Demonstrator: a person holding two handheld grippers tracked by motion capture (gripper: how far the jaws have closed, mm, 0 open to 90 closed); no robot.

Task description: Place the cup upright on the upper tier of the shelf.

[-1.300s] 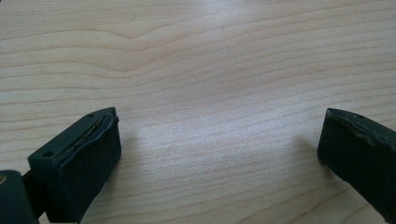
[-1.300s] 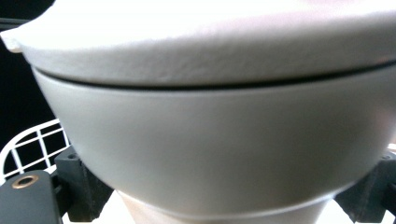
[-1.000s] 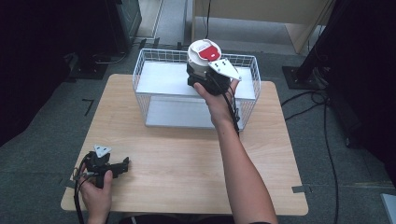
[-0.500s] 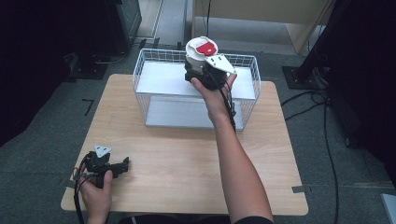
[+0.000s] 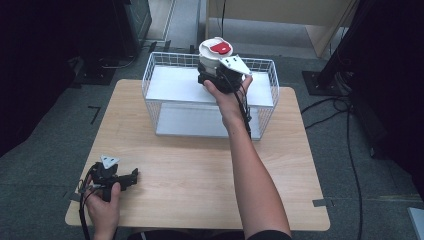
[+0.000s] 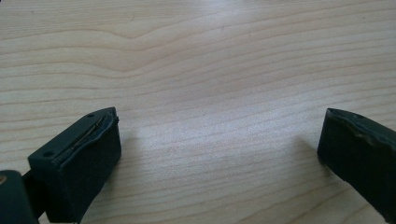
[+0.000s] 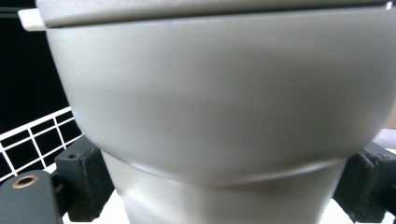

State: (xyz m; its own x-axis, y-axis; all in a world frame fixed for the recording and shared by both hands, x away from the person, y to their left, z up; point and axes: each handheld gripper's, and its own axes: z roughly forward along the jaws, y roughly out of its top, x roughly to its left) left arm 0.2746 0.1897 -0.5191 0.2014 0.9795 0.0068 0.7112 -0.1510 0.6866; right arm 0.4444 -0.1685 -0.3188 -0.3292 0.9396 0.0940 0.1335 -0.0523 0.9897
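Raised a little farther toward the back of the white wire basket (image 5: 260,102), the right gripper (image 5: 212,75) pinches a white cup (image 5: 214,56) with a red-marked lid; no writing is readable. Over the wooden table (image 5: 185,175), the left gripper (image 5: 131,176) rests spread, empty.

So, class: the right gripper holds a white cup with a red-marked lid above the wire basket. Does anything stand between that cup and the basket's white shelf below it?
Nothing visible does. The right gripper grips the white cup by its lower body, above the wire basket. The white shelf beneath looks bare, and the basket is open on top.
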